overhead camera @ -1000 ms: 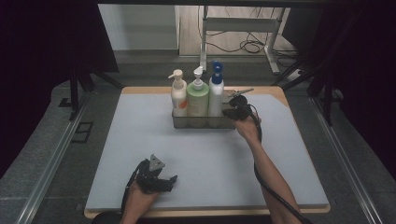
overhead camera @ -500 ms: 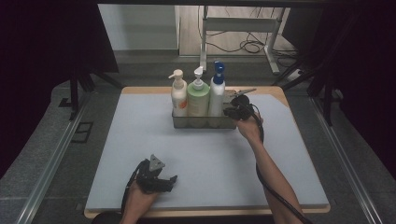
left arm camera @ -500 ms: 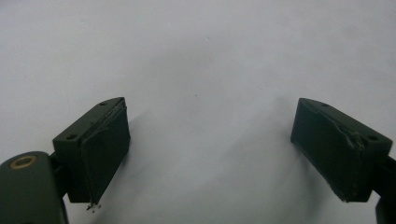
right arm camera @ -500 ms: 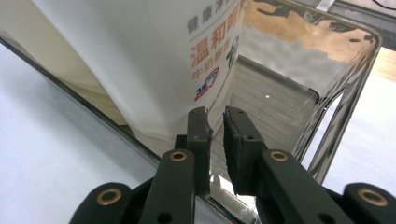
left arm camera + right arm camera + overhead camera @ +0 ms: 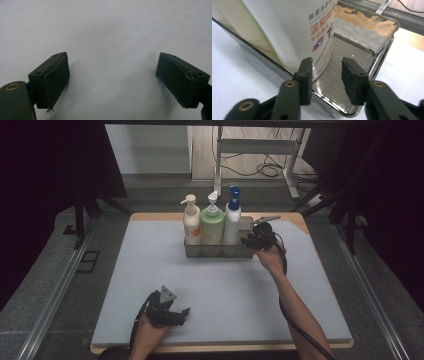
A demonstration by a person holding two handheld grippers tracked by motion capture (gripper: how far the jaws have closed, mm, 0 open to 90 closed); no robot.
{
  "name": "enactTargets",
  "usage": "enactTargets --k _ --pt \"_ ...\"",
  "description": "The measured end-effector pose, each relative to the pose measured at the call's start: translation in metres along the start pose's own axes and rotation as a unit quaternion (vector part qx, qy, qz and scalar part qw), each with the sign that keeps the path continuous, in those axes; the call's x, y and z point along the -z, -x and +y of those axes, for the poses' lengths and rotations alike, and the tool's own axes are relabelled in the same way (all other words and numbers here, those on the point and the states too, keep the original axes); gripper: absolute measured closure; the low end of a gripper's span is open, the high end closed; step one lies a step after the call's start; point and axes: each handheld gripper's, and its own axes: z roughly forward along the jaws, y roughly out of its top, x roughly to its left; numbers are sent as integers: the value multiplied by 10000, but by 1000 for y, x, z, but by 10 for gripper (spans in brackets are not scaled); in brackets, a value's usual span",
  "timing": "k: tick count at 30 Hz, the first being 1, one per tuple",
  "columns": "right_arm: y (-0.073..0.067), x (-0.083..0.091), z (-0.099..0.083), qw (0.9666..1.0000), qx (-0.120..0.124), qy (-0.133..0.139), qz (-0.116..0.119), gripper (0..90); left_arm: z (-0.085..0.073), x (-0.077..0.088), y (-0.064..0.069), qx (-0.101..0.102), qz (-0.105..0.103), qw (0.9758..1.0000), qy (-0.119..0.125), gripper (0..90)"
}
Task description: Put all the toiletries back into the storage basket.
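A clear tray point(image 5: 217, 251) at the back of the mat holds three pump bottles: cream point(image 5: 191, 222), green point(image 5: 212, 222) and white with a blue pump point(image 5: 232, 217). My right gripper point(image 5: 248, 236) is at the tray's right end. In the right gripper view, my right gripper point(image 5: 327, 75) is open and its jaws have just been opening. They stand apart over the tray's near wall point(image 5: 387, 47), just in front of the white bottle point(image 5: 307, 30), and press on nothing. My left gripper point(image 5: 183, 315) rests near the front edge; my left gripper point(image 5: 112, 77) is wide open over bare mat.
The pale blue mat point(image 5: 150, 265) covers a wooden table point(image 5: 295, 220). Dark curtains flank both sides. A metal desk frame point(image 5: 260, 150) and cables lie on the floor beyond the table's far edge.
The right gripper has shifted only slightly at the tray's right end. The left hand and the bottles have stayed put.
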Motion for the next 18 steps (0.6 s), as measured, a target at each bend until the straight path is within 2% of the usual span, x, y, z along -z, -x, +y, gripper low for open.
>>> enactTargets --k 9,18 --pt "1 12 -2 9998 -16 162 86 453 0 0 0 -2 2 10000 -3 117" --pt "-4 26 -5 9996 151 176 165 353 0 0 0 -1 0 10000 -1 117"
